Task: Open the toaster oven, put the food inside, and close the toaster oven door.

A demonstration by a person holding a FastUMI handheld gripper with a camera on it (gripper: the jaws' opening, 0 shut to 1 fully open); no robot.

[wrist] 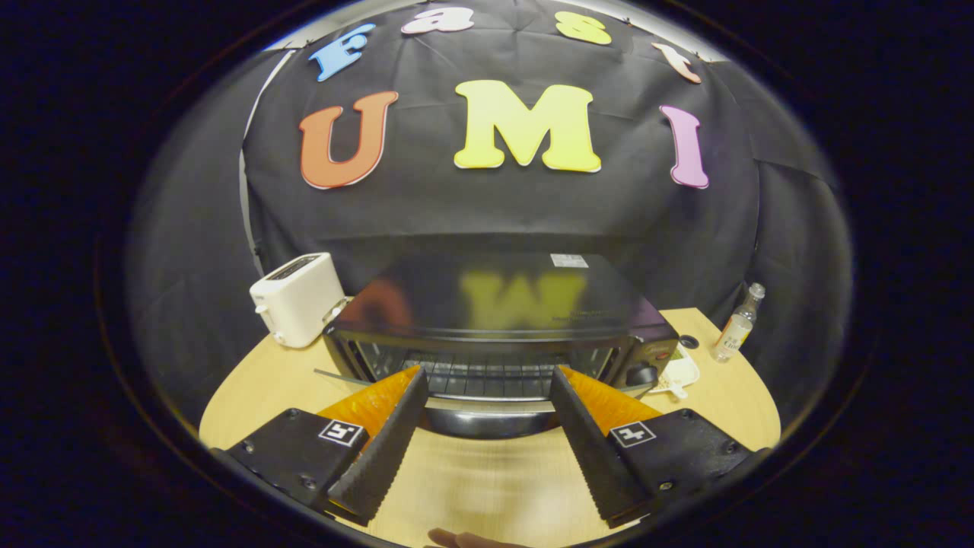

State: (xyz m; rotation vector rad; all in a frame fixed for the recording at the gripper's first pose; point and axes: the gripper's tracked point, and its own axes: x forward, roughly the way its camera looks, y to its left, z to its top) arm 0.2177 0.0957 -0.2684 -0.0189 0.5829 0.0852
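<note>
The black toaster oven [498,304] stands on the wooden table [259,388] just ahead of my fingers. Its door [487,422] hangs down and open towards me, and the wire rack [479,378] inside is bare. My gripper [487,373] is open, with its fingertips to either side of the oven's mouth above the lowered door, and nothing is held between them. A white plate [677,374] with something small on it sits beside the oven's right end, by the knobs [643,373]. I cannot make out what food is on it.
A white pop-up toaster [298,298] stands to the left of the oven. A small clear bottle [736,323] stands at the table's far right, with a small dark round thing [689,342] near it. Part of a hand [464,539] shows below the fingers.
</note>
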